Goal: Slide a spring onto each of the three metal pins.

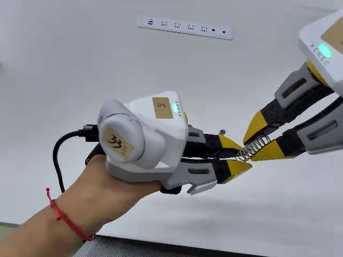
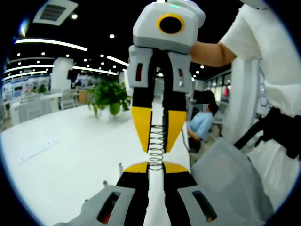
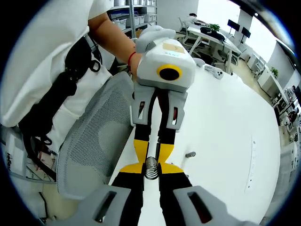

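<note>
My right gripper (image 1: 256,145) comes in from the upper right and is shut on a small coil spring (image 1: 252,148), gripped between its yellow fingertips (image 1: 257,126). My left gripper (image 1: 236,155), held in a hand, points right and meets it tip to tip. Its jaws are closed on a thin metal pin (image 1: 231,157) that runs into the spring's end. In the left gripper view the spring (image 2: 156,146) spans the gap between both pairs of tips. From the right gripper view the spring (image 3: 150,167) is seen end-on. Another pin (image 3: 190,154) stands on the white table (image 1: 80,64).
A white power strip (image 1: 184,27) lies at the table's far side. A black cable (image 1: 58,155) hangs from the left gripper. A grey mesh chair (image 3: 94,141) stands at the table's near edge. A person in blue (image 2: 202,123) sits beyond the table.
</note>
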The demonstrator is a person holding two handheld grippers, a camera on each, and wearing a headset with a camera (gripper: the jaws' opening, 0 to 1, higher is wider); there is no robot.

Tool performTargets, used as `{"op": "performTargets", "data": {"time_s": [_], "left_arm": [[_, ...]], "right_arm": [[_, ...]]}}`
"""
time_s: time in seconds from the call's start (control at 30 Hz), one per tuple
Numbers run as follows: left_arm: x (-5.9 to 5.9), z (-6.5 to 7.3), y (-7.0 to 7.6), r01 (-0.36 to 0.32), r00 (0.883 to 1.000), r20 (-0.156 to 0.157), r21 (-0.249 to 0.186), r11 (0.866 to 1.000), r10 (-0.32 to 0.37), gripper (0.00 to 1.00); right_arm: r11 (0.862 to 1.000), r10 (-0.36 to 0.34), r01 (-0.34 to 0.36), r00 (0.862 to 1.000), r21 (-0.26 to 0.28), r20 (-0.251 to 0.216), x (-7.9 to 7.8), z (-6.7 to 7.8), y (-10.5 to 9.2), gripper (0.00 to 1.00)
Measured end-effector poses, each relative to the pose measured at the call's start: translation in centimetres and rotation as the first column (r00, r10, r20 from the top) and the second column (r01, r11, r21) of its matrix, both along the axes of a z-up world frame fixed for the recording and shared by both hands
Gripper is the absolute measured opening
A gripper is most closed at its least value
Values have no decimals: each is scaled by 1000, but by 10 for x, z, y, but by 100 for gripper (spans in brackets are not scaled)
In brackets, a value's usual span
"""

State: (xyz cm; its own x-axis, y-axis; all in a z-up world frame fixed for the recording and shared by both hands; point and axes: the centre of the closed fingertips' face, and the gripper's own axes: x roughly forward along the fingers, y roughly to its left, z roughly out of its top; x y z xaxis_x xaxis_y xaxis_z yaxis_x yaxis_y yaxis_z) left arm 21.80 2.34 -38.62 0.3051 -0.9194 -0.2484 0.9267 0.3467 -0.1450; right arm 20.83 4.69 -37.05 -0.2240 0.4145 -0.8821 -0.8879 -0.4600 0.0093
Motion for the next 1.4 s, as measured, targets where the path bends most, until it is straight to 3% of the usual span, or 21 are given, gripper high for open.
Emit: {"op": "performTargets", "data": {"time_s": [0.73, 1.1, 1.4], "left_arm": [[0, -1, 4, -11, 1000, -1, -5, 1000, 11, 15], [3, -8, 35, -82, 997, -5, 21, 996, 82, 24], [5, -15, 63, -138, 990, 15, 69, 988, 137, 46]], "right_arm": [[1000, -14, 14, 1000, -21, -8, -1, 1, 0, 12], [999, -53, 53, 999, -7, 2, 8, 8, -2, 12], [993, -119, 119, 993, -8, 22, 29, 6, -4, 12]]}}
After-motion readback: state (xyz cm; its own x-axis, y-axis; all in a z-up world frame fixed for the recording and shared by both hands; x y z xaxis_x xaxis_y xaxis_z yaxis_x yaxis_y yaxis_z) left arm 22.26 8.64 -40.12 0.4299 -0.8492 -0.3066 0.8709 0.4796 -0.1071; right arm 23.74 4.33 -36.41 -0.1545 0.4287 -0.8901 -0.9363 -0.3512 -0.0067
